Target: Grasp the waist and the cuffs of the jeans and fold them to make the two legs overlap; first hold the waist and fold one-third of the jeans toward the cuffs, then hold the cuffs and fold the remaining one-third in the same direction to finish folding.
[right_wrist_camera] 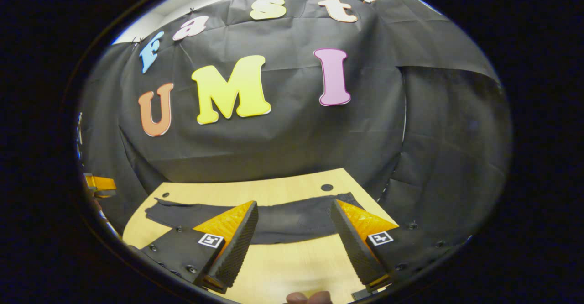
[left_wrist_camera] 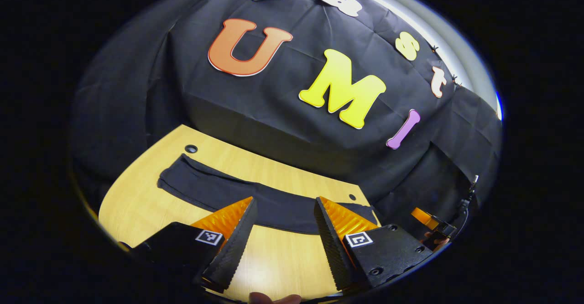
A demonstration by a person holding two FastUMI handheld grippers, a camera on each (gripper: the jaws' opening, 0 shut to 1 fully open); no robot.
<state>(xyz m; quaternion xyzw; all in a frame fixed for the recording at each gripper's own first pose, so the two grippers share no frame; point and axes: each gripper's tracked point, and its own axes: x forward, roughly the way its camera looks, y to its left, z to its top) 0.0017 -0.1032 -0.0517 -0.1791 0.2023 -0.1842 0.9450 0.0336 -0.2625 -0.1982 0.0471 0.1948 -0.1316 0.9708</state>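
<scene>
Dark jeans (left_wrist_camera: 214, 190) lie flat in a long strip across the wooden table (left_wrist_camera: 137, 190). In the right gripper view the same jeans (right_wrist_camera: 283, 219) stretch left to right across the table (right_wrist_camera: 273, 185). My left gripper (left_wrist_camera: 285, 208) hovers open above the near edge of the jeans, nothing between its fingers. My right gripper (right_wrist_camera: 294, 212) is also open, raised over the jeans' middle to right part, holding nothing. The other gripper (left_wrist_camera: 431, 222) shows at the far right of the left gripper view, and at the left edge of the right gripper view (right_wrist_camera: 98, 184).
The table has small round holes (left_wrist_camera: 191, 149) near its back corners (right_wrist_camera: 326, 187). Black cloth walls close in behind and beside the table. Bare wood (left_wrist_camera: 278, 258) lies between the jeans and the near edge. A fingertip (right_wrist_camera: 308, 297) shows at the bottom.
</scene>
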